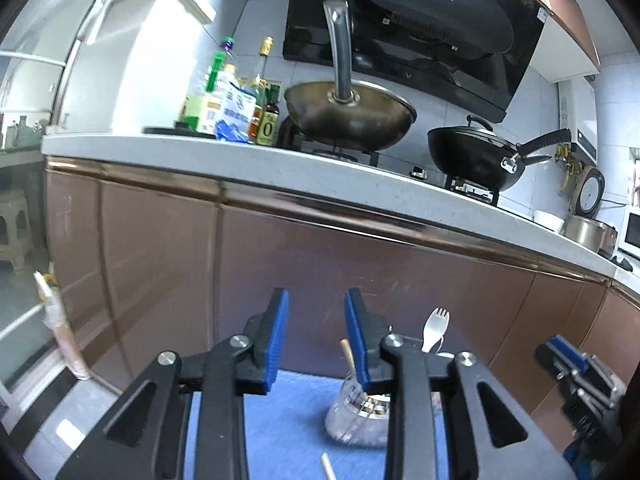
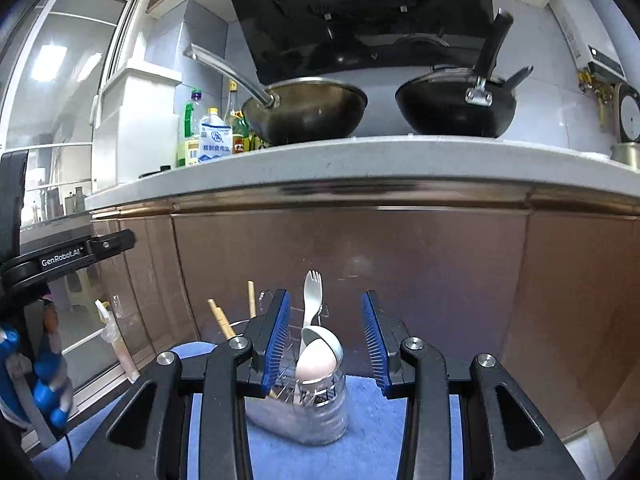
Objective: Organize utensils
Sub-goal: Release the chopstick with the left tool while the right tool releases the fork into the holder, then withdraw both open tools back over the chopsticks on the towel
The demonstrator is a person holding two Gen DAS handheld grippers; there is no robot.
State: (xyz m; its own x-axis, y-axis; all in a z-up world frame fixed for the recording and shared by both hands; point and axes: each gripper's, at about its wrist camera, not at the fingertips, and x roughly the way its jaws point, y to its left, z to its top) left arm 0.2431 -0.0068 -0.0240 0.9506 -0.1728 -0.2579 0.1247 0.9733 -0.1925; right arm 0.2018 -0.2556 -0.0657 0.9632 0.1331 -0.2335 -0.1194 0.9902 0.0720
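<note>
1. Brown cabinet front point(image 2: 360, 272) just behind; 2 woks point(image 2: 308, 110) up on the counter.
2. Clear holder point(image 2: 316, 412) on blue mat point(image 2: 372, 432) has spork point(image 2: 311, 300), spoons, chopsticks point(image 2: 222, 322) upright.
3. My left gripper point(image 1: 316, 332) and right gripper point(image 2: 326, 336): jaws apart, empty.

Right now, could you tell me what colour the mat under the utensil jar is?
Blue; the mat shows best in the right wrist view.

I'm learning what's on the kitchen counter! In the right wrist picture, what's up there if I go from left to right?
Green-capped bottle → white salt bag → brownish wok with the long silver handle → black pan → round clock face at the far right.
</note>
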